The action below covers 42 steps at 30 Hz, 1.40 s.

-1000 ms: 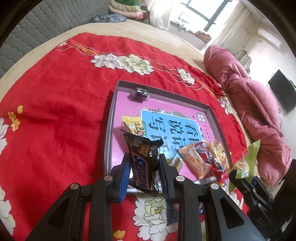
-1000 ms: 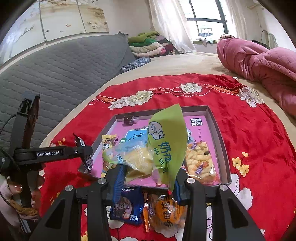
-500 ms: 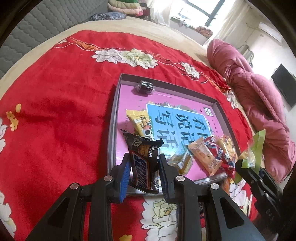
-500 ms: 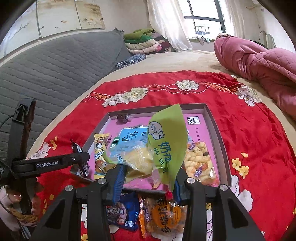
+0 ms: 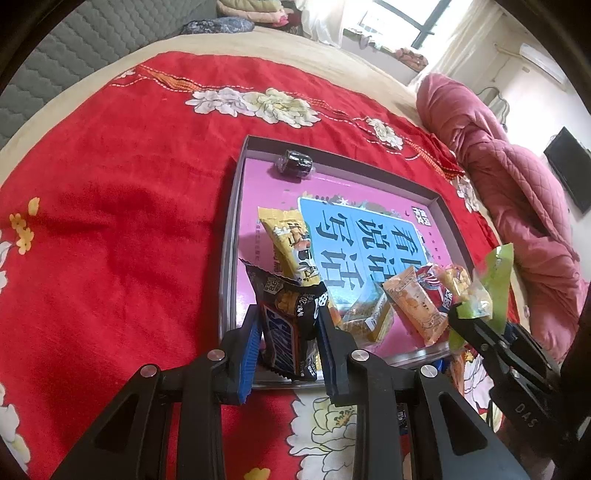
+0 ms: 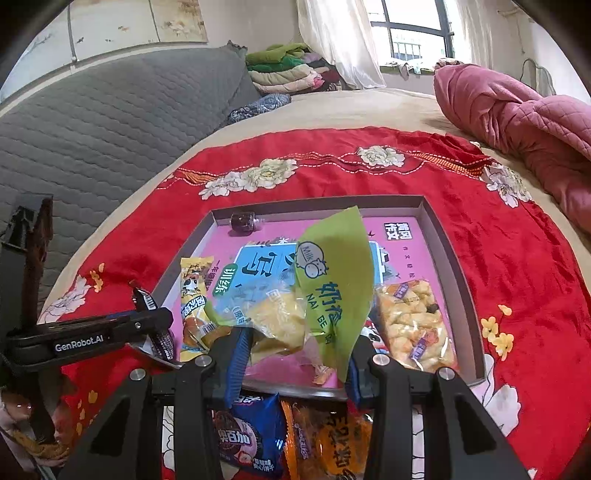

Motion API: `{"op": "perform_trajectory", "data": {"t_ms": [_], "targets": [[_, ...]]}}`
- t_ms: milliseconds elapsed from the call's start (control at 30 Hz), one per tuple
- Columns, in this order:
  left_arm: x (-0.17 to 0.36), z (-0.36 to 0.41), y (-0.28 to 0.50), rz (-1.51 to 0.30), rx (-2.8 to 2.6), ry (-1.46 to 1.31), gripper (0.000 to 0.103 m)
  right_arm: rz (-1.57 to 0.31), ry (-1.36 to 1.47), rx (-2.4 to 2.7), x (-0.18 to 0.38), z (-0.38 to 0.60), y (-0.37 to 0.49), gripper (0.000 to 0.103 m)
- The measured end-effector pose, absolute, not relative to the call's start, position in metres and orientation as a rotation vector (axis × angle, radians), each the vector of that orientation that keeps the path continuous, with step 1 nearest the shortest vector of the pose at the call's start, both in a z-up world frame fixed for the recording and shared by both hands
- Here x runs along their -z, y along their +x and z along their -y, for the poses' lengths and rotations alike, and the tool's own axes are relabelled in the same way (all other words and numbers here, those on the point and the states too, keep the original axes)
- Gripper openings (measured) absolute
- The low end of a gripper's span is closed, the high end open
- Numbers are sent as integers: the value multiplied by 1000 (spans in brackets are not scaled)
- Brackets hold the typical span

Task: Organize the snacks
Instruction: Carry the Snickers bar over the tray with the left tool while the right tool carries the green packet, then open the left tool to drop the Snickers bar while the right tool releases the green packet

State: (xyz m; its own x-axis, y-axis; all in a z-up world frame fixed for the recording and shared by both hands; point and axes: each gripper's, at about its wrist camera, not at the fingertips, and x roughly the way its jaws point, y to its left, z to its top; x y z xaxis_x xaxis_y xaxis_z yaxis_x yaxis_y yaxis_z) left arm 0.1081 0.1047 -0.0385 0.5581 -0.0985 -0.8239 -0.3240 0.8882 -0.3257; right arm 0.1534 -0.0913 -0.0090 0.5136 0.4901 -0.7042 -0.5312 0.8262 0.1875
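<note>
The tray's far half lies open, only a dark candy there. Snack packets crowd its near edge.

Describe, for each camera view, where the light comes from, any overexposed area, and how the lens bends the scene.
Left wrist view: daylight from the window at top right, which is blown out; fisheye curves the red blanket and bows the box walls, with black corners. Right wrist view: the window at top is washed white; the grey headboard bulges; the green snack bag is sharp.
</note>
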Motion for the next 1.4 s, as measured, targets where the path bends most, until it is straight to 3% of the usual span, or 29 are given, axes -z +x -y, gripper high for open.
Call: {"op": "perform_trajectory", "data": {"t_ms": [1067, 1167, 1400], "targets": [[39, -104, 108, -981, -133, -487, 30, -882, -100, -600, 28, 80, 154, 46], [39, -103, 108, -983, -134, -485, 31, -882, -98, -593, 28, 81, 155, 54], [38, -103, 108, -981, -138, -482, 32, -880, -103, -575, 28, 82, 155, 56]]}}
